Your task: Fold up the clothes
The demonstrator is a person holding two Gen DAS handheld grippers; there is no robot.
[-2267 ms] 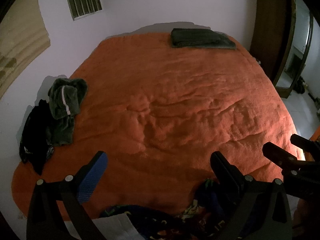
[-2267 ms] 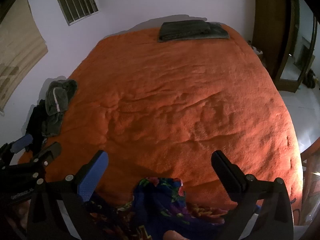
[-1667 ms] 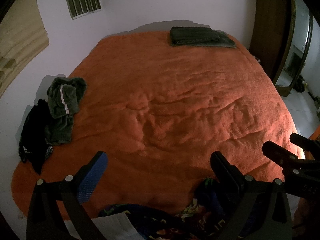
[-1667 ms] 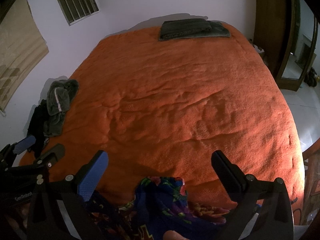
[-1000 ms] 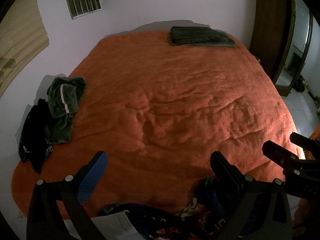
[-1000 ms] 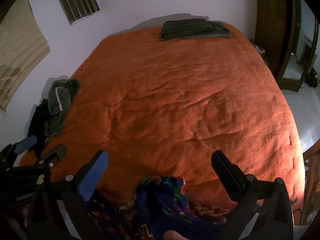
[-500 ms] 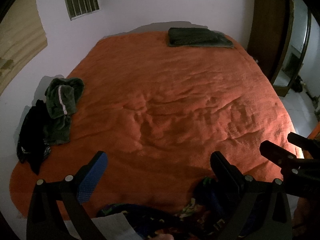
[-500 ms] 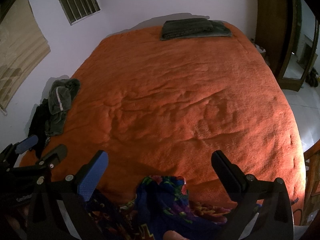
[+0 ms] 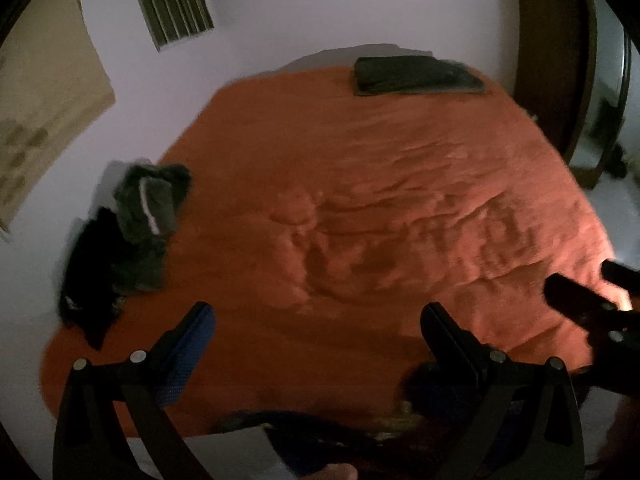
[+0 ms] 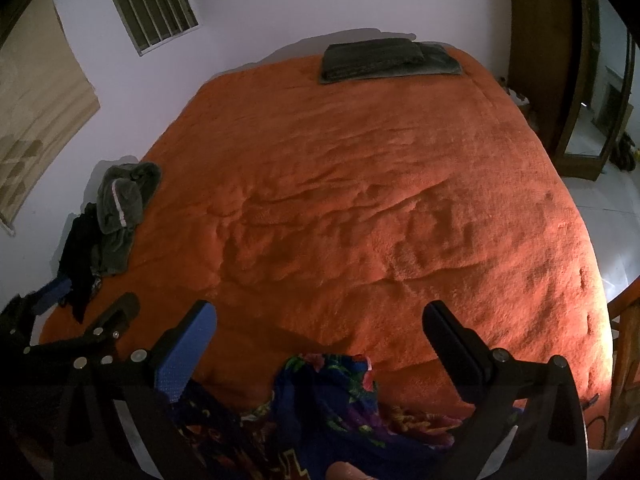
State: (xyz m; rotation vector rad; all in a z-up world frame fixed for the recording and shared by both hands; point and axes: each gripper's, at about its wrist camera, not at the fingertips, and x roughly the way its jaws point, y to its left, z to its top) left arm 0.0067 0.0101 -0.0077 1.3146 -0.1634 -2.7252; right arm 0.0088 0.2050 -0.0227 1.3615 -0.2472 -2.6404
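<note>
Nearest to me, the patterned blue garment (image 10: pixel 332 404) lies crumpled at the near edge of the bed, below and between the fingers of my right gripper (image 10: pixel 320 336), which I hold spread wide with nothing in them. In the left wrist view the same cloth shows only as a dark blur under my left gripper (image 9: pixel 316 332), also released and empty. I judge that I hold both tongs open above the garment so I can pick two corners and spread it flat on the bed.

Past the fingers, the orange blanket (image 10: pixel 360 200) is bare and rumpled, which gives me a broad area for laying the piece out. At the left edge, well apart from my work, sits a heap of dark clothes (image 10: pixel 108 220), likely waiting for their turn. At the far end a folded dark green piece (image 10: pixel 384 60) lies flat near the wall, probably parked there so it stays out of the way.
</note>
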